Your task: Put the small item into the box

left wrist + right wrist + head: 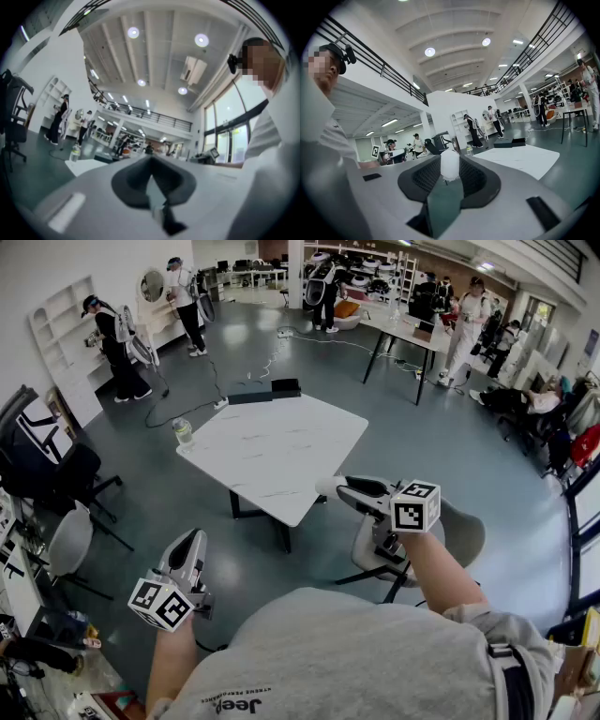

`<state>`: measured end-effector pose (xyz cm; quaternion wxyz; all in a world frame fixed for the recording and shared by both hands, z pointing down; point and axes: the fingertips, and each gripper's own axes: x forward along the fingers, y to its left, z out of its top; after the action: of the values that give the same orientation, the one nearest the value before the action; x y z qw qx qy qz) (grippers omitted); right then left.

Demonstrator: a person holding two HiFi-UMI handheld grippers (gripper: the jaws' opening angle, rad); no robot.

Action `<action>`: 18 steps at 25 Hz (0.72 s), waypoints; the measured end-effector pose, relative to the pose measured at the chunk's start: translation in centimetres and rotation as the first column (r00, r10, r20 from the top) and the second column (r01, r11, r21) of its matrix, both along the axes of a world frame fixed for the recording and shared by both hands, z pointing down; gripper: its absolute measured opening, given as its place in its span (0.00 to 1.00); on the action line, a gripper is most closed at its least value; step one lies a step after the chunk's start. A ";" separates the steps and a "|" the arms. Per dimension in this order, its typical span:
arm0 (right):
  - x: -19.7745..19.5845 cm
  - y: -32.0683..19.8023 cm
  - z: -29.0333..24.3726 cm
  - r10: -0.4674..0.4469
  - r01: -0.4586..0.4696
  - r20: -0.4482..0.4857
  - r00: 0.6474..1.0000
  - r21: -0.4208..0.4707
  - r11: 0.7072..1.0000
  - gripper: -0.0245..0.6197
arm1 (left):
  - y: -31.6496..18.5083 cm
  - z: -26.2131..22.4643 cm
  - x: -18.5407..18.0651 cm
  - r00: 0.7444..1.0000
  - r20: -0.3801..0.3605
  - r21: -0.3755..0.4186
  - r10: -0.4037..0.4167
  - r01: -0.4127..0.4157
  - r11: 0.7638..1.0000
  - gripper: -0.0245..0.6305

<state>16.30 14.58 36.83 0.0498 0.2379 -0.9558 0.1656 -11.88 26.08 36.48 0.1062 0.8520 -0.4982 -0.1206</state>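
The right gripper (pixel 450 171) is closed on the small item (pixel 450 161), a pale, rounded, soft-looking lump pinched at the very tips of its jaws and carried roughly level, probably so that it stays put on the way to the white table (pixel 281 451). The left gripper (pixel 151 163) has its jaws together on nothing and hangs off to the side, seemingly not needed yet. The dark box (pixel 286 387) sits at the table's far edge, well apart from both grippers

Before me stands the table (pixel 281 451). On its far edge lies the box (pixel 286 387), at its left corner a bottle (pixel 183 432).
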 end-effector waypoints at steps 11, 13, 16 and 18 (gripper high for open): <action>0.1 0.0 0.3 -0.016 0.016 0.018 1.000 -0.004 1.000 0.23 | -0.2 0.4 0.7 1.000 -0.002 -0.005 0.003 -0.003 1.000 0.04; 0.4 -0.1 0.2 -0.017 0.017 0.034 0.999 -0.016 1.000 0.23 | -0.4 0.2 1.0 1.000 0.003 -0.008 0.007 -0.006 1.000 0.04; 1.3 -0.7 0.1 0.001 0.001 0.067 0.998 -0.030 1.000 0.23 | -0.7 0.3 1.8 1.000 0.008 -0.009 0.010 -0.010 1.000 0.04; 2.1 -0.8 0.2 0.007 -0.005 0.072 0.997 -0.029 1.000 0.23 | -0.9 0.2 2.5 1.000 0.010 -0.010 0.014 -0.014 1.000 0.04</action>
<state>18.43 13.77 37.01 0.0181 0.2337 -0.9538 0.1880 -9.35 25.22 36.64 0.1088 0.8556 -0.4934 -0.1129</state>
